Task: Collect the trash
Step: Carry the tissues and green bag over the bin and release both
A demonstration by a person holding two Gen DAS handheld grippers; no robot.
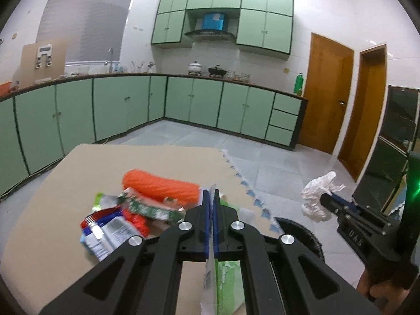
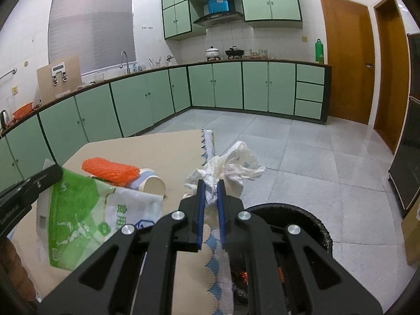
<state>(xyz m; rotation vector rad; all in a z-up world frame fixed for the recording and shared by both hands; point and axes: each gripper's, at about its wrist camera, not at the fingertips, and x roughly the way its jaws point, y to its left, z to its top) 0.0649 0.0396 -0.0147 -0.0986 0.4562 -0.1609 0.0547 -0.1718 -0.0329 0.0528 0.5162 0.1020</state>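
Note:
My left gripper (image 1: 212, 194) is shut on a thin green and white plastic bag (image 1: 223, 283), which hangs edge-on below its jaws. In the right wrist view that bag (image 2: 86, 210) spreads out under the left gripper (image 2: 52, 174), above the table. My right gripper (image 2: 210, 185) is shut on a crumpled white wad (image 2: 231, 165), held beyond the table's edge over a black bin (image 2: 302, 215). From the left wrist, the right gripper (image 1: 326, 197) and its wad (image 1: 315, 197) show at the right. An orange mesh (image 1: 160, 186), wrappers (image 1: 110, 225) and a tipped paper cup (image 2: 152, 183) lie on the table.
The table (image 1: 65, 197) has a tan cover with a blue and white scalloped edge (image 2: 210, 267). The black bin (image 1: 299, 233) stands on the tiled floor by the table's right side. Green cabinets (image 1: 204, 102) line the far walls, with wooden doors (image 2: 346, 57) at the right.

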